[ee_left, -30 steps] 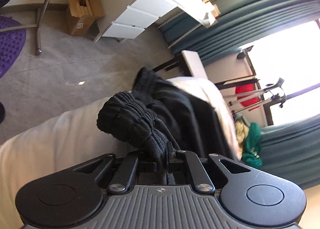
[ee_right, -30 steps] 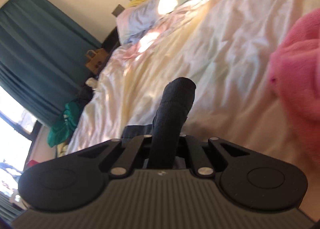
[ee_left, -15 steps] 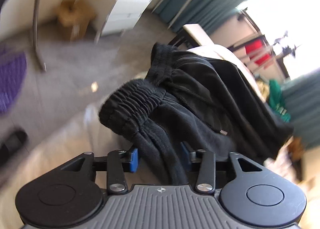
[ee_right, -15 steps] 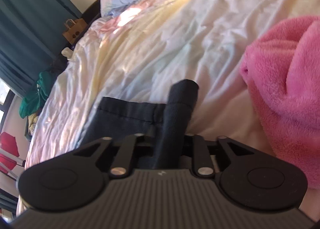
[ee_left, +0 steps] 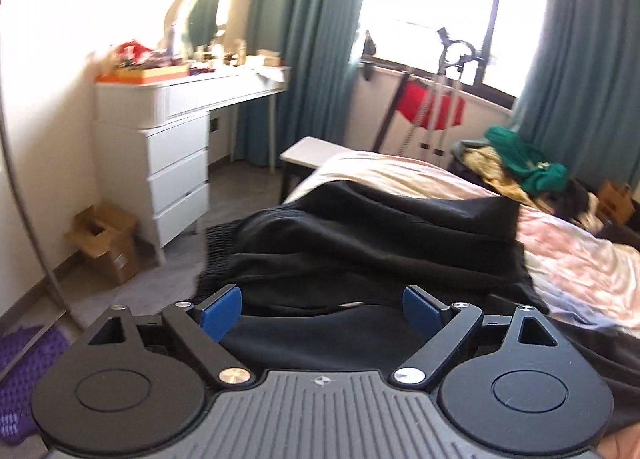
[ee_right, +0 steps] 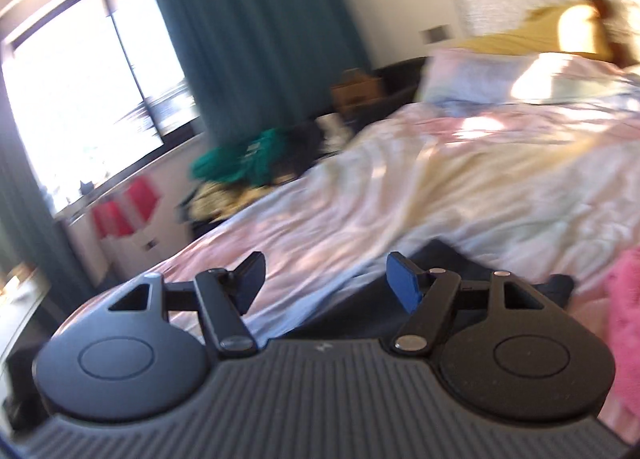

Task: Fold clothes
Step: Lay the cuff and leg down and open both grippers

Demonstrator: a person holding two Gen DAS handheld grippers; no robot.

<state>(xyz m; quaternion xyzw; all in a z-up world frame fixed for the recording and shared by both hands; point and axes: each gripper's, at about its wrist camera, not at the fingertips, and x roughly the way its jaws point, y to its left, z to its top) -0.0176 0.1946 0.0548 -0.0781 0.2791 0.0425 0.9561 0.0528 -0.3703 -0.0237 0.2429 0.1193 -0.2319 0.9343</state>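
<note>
Black garment (ee_left: 360, 243) heaped on bed (ee_right: 460, 195), cardboard box (ee_left: 106, 237) open – contents unclear, both grippers' jaws spread, empty

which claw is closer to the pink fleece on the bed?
Right. The right claw hangs open over the bedding with the pink fleece just off its right side. The left claw is open over the black pants; no fleece in its view.
</note>
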